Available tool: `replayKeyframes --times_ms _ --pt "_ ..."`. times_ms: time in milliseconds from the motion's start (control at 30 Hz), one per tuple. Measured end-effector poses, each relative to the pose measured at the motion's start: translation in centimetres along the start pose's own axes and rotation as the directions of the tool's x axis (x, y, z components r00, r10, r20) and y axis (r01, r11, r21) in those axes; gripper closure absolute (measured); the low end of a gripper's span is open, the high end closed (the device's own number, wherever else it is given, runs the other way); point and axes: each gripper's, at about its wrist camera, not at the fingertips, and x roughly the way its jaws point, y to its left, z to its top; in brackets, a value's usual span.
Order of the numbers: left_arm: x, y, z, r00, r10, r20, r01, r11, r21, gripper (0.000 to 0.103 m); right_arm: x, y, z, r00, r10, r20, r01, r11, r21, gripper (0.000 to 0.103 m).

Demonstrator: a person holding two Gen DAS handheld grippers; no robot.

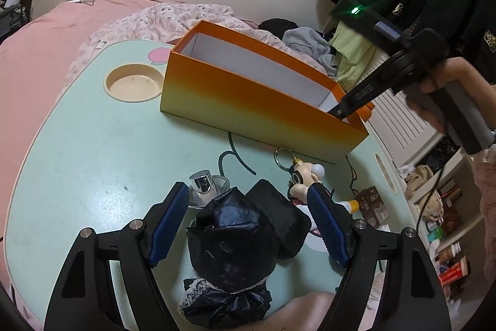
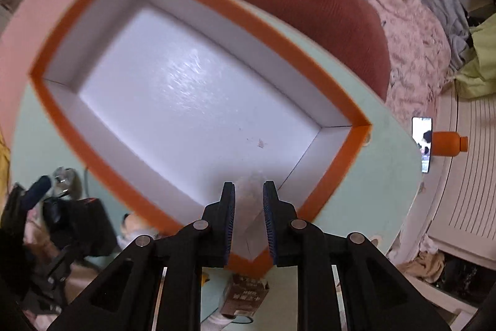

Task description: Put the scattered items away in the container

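An orange box (image 1: 248, 95) with a white inside stands open on the mint green table (image 1: 93, 145); it also fills the right wrist view (image 2: 192, 89). My left gripper (image 1: 248, 194) is open around a black doll (image 1: 235, 244) with a lace trim. A small glass bottle with a silver cap (image 1: 204, 183) and a cartoon keychain figure (image 1: 302, 172) lie just beyond it. My right gripper (image 2: 248, 191) hovers over the box's near corner, jaws close around a pale clear item (image 2: 249, 207) that is too blurred to identify. It also shows in the left wrist view (image 1: 339, 110).
A round cup recess (image 1: 134, 82) sits in the table's far left. A brown carton (image 1: 370, 205) and a tube lie at the table's right edge. A pink bed with blankets lies behind. Shelves with clutter stand at the right. An orange bottle (image 2: 448, 143) and a phone are beyond the box.
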Motion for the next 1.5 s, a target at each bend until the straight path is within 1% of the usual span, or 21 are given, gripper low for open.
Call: replayKeyframes --times_ms 33,100,233,300,333,367,467,600,667,733,867,933,967,1100,1200,1233,1267,1300,1333,1433,1500 --pt "0.0 0.0 0.0 1.000 0.001 0.000 -0.001 1.000 0.000 0.025 0.6 -0.1 0.1 1.000 0.011 -0.023 -0.011 1.000 0.005 0.075" --pt "0.0 -0.1 0.1 1.000 0.003 0.000 -0.003 1.000 0.001 0.025 1.6 -0.5 0.2 0.996 0.069 -0.062 -0.068 0.997 0.022 0.072" --pt "0.1 -0.1 0.0 1.000 0.004 -0.005 -0.004 1.000 -0.003 0.025 2.1 -0.8 0.0 0.991 0.121 -0.063 -0.120 0.992 0.027 0.076" --pt "0.2 0.0 0.0 1.000 0.004 -0.007 -0.004 1.000 -0.005 0.025 2.0 -0.9 -0.3 0.991 0.130 -0.041 -0.129 0.991 0.030 0.080" --pt "0.2 0.1 0.0 1.000 0.003 -0.008 -0.003 1.000 -0.007 0.025 1.9 -0.9 -0.5 0.991 0.132 -0.029 -0.131 0.991 0.026 0.090" --pt "0.2 0.1 0.0 1.000 0.002 -0.009 -0.002 1.000 -0.008 0.025 1.8 -1.0 -0.6 0.991 0.132 -0.020 -0.132 0.991 0.024 0.094" --pt "0.3 0.2 0.0 1.000 -0.001 -0.012 0.001 1.000 -0.014 0.025 1.1 -1.7 -1.1 0.993 0.108 0.040 -0.109 0.994 0.032 0.096" --pt "0.3 0.2 0.0 1.000 -0.002 -0.013 0.002 1.000 -0.018 0.025 -1.7 -3.3 -1.8 0.979 0.134 0.155 -0.145 0.987 0.062 0.096" --pt "0.3 0.2 0.0 1.000 0.000 -0.012 0.000 1.000 -0.017 0.025 -4.0 -3.9 -2.6 0.962 0.157 0.223 -0.176 0.982 0.071 0.096" --pt "0.3 0.2 0.0 1.000 0.001 -0.012 -0.001 1.000 -0.016 0.025 -6.5 -4.1 -4.0 0.937 0.190 0.293 -0.219 0.974 0.067 0.096" --pt "0.3 0.2 0.0 1.000 0.000 -0.013 0.000 1.000 -0.016 0.025 -10.9 -3.3 -7.5 0.863 0.282 0.420 -0.319 0.948 0.019 0.096" --pt "0.3 0.2 0.0 1.000 0.001 -0.013 -0.002 1.000 -0.016 0.025 -11.1 -2.5 -10.2 0.838 0.314 0.447 -0.346 0.938 -0.010 0.096" --pt "0.3 0.2 0.0 1.000 0.002 -0.014 -0.002 1.000 -0.016 0.025 -10.7 -1.3 -10.8 0.838 0.316 0.446 -0.346 0.938 -0.014 0.096" --pt "0.4 0.0 0.0 1.000 0.009 -0.015 -0.010 1.000 -0.010 0.025 -5.8 -0.6 -12.0 0.857 0.298 0.419 -0.340 0.940 0.027 0.096" --pt "0.2 -0.1 0.0 1.000 0.014 -0.007 -0.014 1.000 0.000 0.025 -3.1 0.0 -12.3 0.848 0.281 0.450 -0.338 0.940 0.049 0.095" --pt "0.0 -0.1 0.0 1.000 0.016 -0.001 -0.016 1.000 0.005 0.025 -2.7 0.2 -12.5 0.837 0.277 0.472 -0.339 0.940 0.050 0.095" --pt "-0.2 -0.2 -0.1 1.000 0.015 0.007 -0.015 1.000 0.010 0.025 -2.6 0.2 -12.9 0.816 0.281 0.505 -0.354 0.934 0.053 0.094" --pt "-0.5 -0.2 -0.1 1.000 0.010 0.023 -0.010 1.000 0.015 0.025 -2.7 0.2 -13.3 0.793 0.289 0.536 -0.374 0.926 0.055 0.088" --pt "-1.1 -0.2 -0.1 0.999 -0.009 0.047 0.008 1.000 0.014 0.025 -2.8 0.2 -13.7 0.774 0.295 0.560 -0.392 0.918 0.057 0.077" --pt "-3.9 0.7 0.5 0.983 -0.104 0.149 0.106 0.994 -0.006 0.025 -4.4 -0.1 -16.1 0.698 0.266 0.665 -0.412 0.909 0.069 0.060" --pt "-5.2 1.7 1.4 0.987 -0.085 0.140 0.091 0.995 -0.032 0.025 -5.3 -0.3 -18.1 0.673 0.221 0.706 -0.383 0.920 0.077 0.055"
